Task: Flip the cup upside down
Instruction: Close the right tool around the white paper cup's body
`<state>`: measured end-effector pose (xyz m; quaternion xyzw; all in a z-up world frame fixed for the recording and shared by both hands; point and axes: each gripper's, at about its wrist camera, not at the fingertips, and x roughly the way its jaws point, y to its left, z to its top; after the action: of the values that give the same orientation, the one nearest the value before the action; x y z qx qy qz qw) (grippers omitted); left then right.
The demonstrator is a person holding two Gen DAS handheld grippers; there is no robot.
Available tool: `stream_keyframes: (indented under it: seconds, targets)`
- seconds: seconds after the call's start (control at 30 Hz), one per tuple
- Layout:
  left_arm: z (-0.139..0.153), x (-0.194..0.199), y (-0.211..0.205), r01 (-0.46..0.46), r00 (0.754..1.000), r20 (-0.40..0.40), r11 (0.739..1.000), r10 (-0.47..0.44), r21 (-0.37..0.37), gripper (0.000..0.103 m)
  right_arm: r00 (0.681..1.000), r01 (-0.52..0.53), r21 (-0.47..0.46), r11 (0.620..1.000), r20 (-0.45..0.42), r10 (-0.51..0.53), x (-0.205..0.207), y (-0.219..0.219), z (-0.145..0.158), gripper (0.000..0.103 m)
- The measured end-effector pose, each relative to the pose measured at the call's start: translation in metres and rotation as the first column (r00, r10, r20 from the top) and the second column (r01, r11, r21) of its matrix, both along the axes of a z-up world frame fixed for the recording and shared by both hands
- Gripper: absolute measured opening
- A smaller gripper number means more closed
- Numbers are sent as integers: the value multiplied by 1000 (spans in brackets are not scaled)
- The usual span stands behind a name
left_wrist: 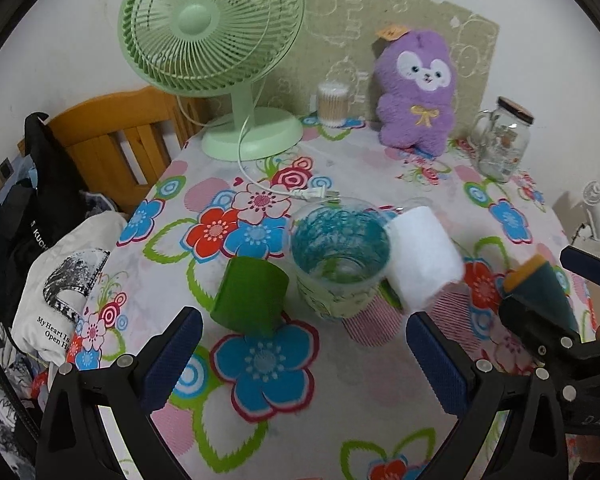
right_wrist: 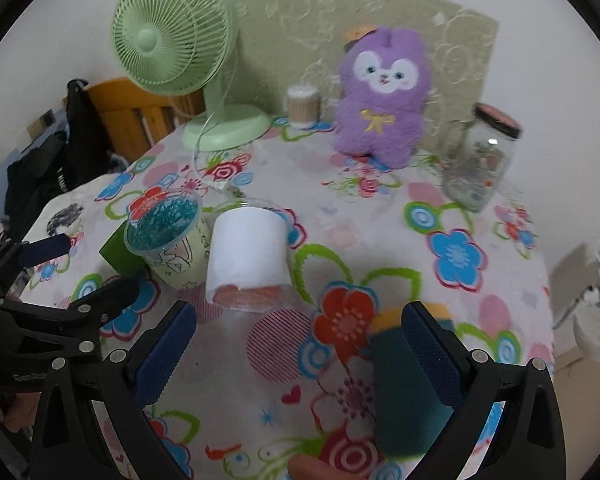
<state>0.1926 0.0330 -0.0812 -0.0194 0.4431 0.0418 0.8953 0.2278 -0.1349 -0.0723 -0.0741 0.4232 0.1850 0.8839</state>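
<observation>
Clear cup (left_wrist: 340, 258): upright mid-tabletop, teal print, mouth up.
Neighbours: green cup (left_wrist: 250, 296) on its left, white cup (left_wrist: 422, 256) on its right, both mouth down I think.
Left claw (left_wrist: 304, 354): I've got it spread wide, near side of the clear cup, holding nothing.
Right claw (right_wrist: 300, 350): wide too, teal cup (right_wrist: 404, 384) by its right finger.

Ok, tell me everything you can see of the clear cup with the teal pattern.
The clear cup looks like thin plastic, with teal speckles around its upper wall and a pale green band with line drawings lower down. It stands upright on the flowered tablecloth, mouth up, seemingly empty. The green cup is close on one side, the white cup on the other; whether either touches it I cannot tell. Neither gripper holds it.
</observation>
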Motion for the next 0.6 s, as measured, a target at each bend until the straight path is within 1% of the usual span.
stream_keyframes:
  seconds: [0.17,0.3,0.47,0.6]
  targets:
    - [-10,18,8,-32,999,-19,999,33,29,103,997,-43,20,999,-61,44,26,11,-15,103]
    - [-18,27,13,-50,998,-40,997,53,57,103,993,-75,26,997,-86,77,40,20,-28,103]
    - [-26,31,19,-62,996,-65,994,68,85,102,986,-110,34,993,-125,114,52,30,-41,103]
    - [-28,30,22,-66,996,-58,990,74,127,102,977,-121,61,991,-171,130,61,37,-47,103]
